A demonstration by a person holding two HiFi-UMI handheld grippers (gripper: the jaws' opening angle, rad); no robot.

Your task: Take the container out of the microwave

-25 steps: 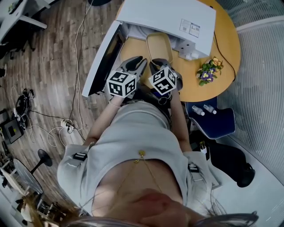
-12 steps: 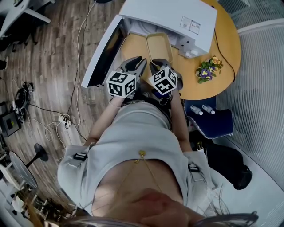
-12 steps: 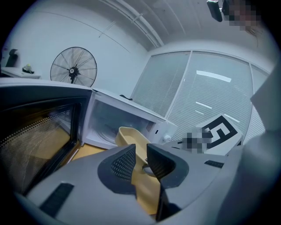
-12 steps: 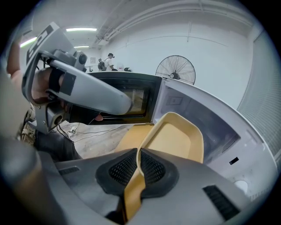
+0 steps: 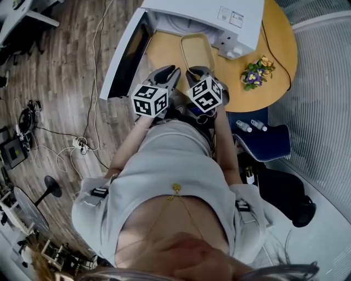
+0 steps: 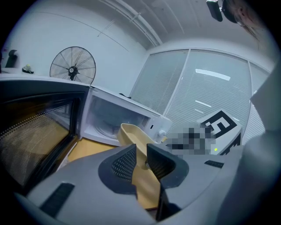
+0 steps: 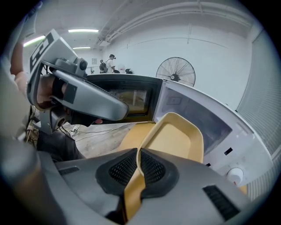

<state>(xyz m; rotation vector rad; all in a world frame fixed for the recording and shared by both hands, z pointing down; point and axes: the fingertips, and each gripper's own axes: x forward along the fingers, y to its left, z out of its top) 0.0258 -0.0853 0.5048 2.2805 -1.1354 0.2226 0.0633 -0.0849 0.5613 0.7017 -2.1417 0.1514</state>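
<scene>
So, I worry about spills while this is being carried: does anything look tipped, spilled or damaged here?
Nothing stands out. The container looks empty and roughly level, its near rim gripped by the left gripper and right gripper in front of the open microwave. No spill shows on the table.

Count on inspection.

- Microwave [image 5: 219, 16]: one, at the top of the head view.
- Container [image 5: 197, 52]: one, tan, just below the microwave.
- Grippers: two, namely the left gripper [image 6: 141, 156] and the right gripper [image 7: 138, 165]. Each carries one marker cube [image 5: 149, 100], so two cubes in all.
- Round table [image 5: 277, 60]: one, upper right.
- Flower bunch [image 5: 254, 74]: one, on the table's right side.
- Small bottles [image 5: 244, 127]: two, side by side on one blue chair [image 5: 271, 148], right of centre.
- Pedestal fan [image 6: 72, 66]: one, upper left of the left gripper view.
- Power strip [image 5: 80, 144]: one, on the floor at left.
</scene>
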